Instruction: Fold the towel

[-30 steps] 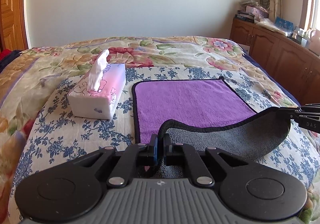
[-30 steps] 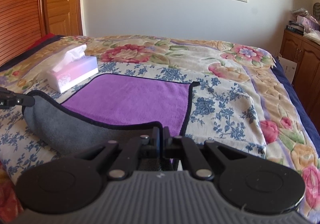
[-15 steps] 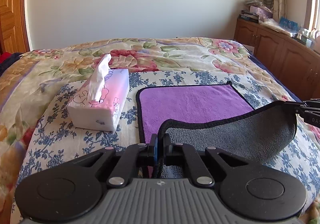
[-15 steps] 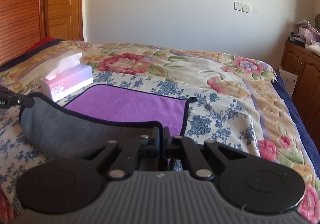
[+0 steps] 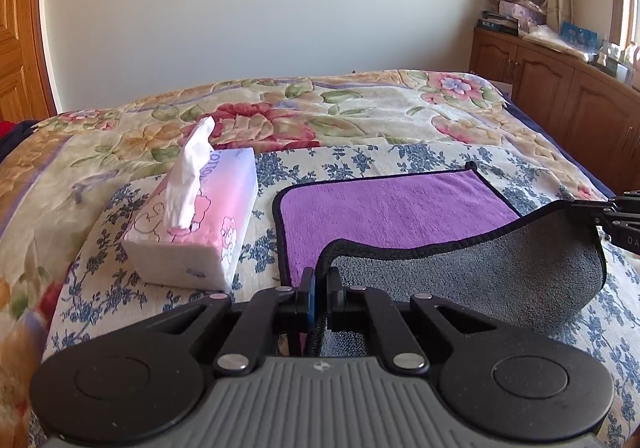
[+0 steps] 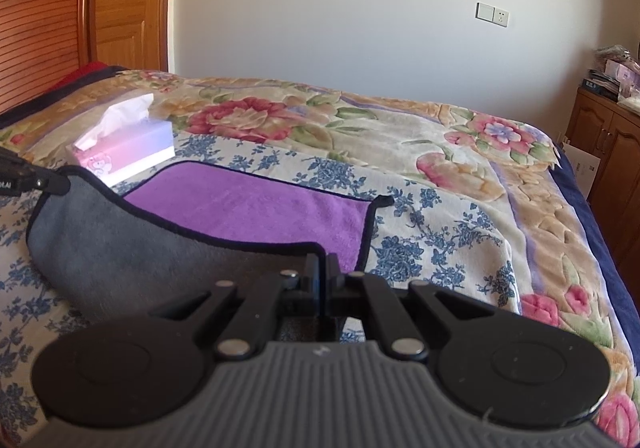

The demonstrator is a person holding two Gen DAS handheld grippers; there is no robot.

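The towel [image 5: 392,208] is purple on top, grey underneath, with a black hem, and lies on the bed. Its near edge is lifted and curls forward, so the grey side [image 5: 480,276] faces me. My left gripper [image 5: 320,276] is shut on the near left corner. My right gripper [image 6: 323,264] is shut on the near right corner; it also shows at the right edge of the left wrist view [image 5: 616,216]. The towel's purple face [image 6: 256,204] and grey underside [image 6: 132,240] show in the right wrist view, with the left gripper's tip [image 6: 44,182] at the far left.
A pink and white tissue box [image 5: 196,220] stands just left of the towel, also in the right wrist view [image 6: 124,150]. The floral bedspread [image 5: 360,116] covers the bed. Wooden cabinets [image 5: 560,88] line the right wall; a wooden door [image 6: 120,0] is at left.
Both grippers have risen and moved forward with the towel's near edge. The grey fold now covers more of the purple face.
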